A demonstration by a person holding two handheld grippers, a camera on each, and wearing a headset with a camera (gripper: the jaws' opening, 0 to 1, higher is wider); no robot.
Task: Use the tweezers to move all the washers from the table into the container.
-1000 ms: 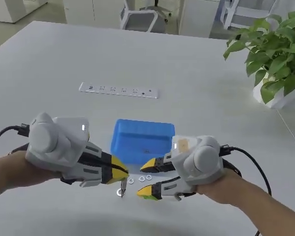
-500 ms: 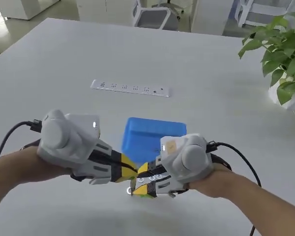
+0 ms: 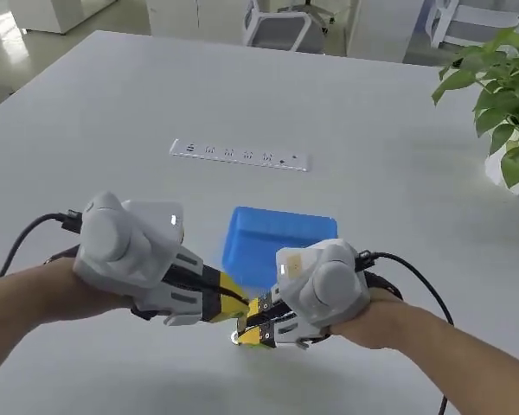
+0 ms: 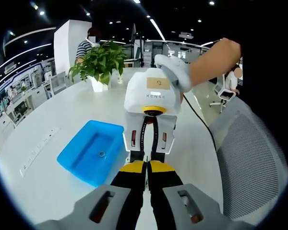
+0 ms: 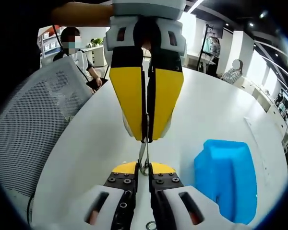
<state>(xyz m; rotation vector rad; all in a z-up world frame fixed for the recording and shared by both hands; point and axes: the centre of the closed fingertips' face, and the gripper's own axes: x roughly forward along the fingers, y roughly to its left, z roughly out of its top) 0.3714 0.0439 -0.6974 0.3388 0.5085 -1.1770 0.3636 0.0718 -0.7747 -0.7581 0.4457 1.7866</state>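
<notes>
We can read only one marking: in the left gripper view, the white housing (image 4: 134, 96) of the right tongs (image 4: 148, 158) has a line of small dark capitals that looks like "KENSC". It sits just under a tan label (image 4: 158, 83) whose face we cannot read. In the head view, the power strip (image 3: 239, 156) on the worktop (image 3: 112, 104) carries marks too small to read.

Setting: open-plan office. Evidence: broad white desk (image 3: 372, 130), power strip (image 3: 239, 156), mesh office chair (image 4: 249, 153), potted plant (image 4: 100, 62), strip ceiling lights (image 4: 156, 28), further workstation rows behind.
</notes>
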